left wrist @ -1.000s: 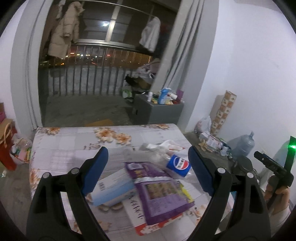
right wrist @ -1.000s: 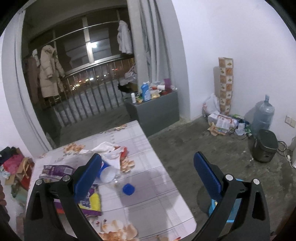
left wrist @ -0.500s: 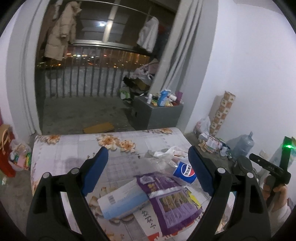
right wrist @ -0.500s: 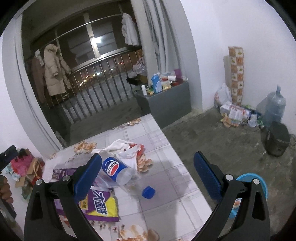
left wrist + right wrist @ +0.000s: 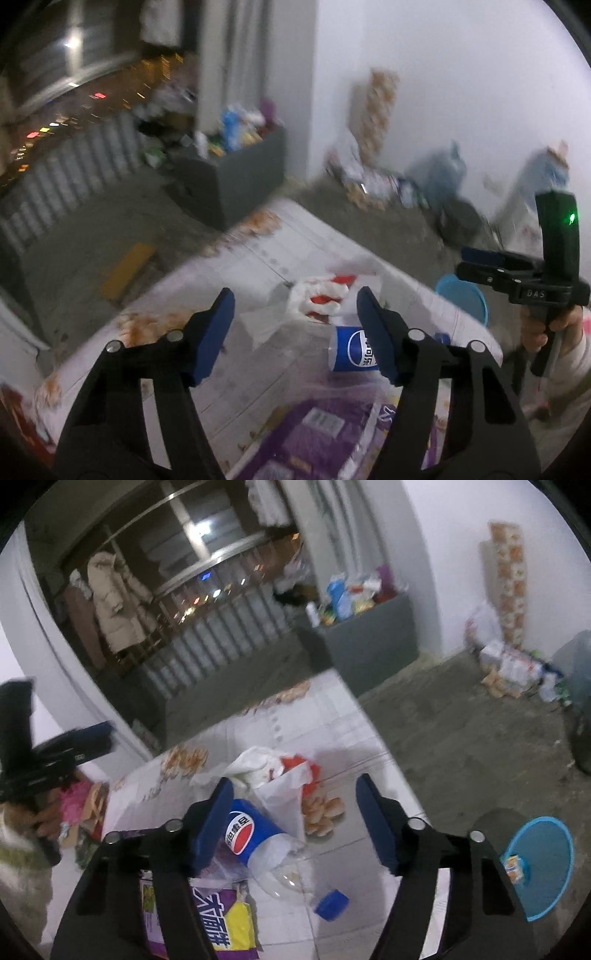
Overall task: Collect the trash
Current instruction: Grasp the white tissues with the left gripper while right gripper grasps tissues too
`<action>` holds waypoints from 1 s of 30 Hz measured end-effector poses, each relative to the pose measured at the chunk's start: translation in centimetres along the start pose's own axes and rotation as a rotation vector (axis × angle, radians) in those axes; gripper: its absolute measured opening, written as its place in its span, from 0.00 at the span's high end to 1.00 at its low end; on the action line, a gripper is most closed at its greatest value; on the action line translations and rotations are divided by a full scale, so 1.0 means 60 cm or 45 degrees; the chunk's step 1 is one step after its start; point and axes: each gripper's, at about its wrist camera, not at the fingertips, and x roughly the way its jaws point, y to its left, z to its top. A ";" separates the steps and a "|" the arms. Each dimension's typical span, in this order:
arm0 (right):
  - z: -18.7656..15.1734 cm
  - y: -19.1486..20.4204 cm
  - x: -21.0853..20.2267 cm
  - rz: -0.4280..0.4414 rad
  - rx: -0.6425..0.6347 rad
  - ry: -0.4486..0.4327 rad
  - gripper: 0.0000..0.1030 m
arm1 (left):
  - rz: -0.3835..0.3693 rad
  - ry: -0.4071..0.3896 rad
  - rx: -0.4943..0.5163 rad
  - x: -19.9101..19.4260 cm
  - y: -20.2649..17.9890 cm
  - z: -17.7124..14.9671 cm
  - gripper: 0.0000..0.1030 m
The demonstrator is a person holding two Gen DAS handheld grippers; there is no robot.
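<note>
A floral-cloth table (image 5: 332, 716) holds trash: an empty Pepsi bottle (image 5: 251, 834) with a blue cap (image 5: 332, 904), a crumpled white and red bag (image 5: 273, 771), and a purple and yellow snack bag (image 5: 221, 923). My right gripper (image 5: 295, 805) is open and empty above the bottle and bag. My left gripper (image 5: 295, 321) is open and empty above the Pepsi bottle (image 5: 351, 350), the crumpled bag (image 5: 321, 299) and the purple bag (image 5: 325, 435). Each gripper shows in the other's view: the right (image 5: 517, 280), the left (image 5: 55, 753).
A blue bin (image 5: 539, 867) with a small wrapper inside stands on the floor right of the table; it also shows in the left wrist view (image 5: 461, 299). A grey cabinet (image 5: 365, 638) with clutter, a balcony railing (image 5: 207, 638) and floor litter (image 5: 517, 672) lie beyond.
Both grippers have moved forward and tilted down over the table; the Pepsi bottle and crumpled bag are closer. The left view has swung right and is blurred. Both stay open.
</note>
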 end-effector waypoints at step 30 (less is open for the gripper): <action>0.009 -0.034 0.205 0.135 0.077 0.317 0.91 | 0.044 0.523 0.074 0.341 0.018 0.013 0.98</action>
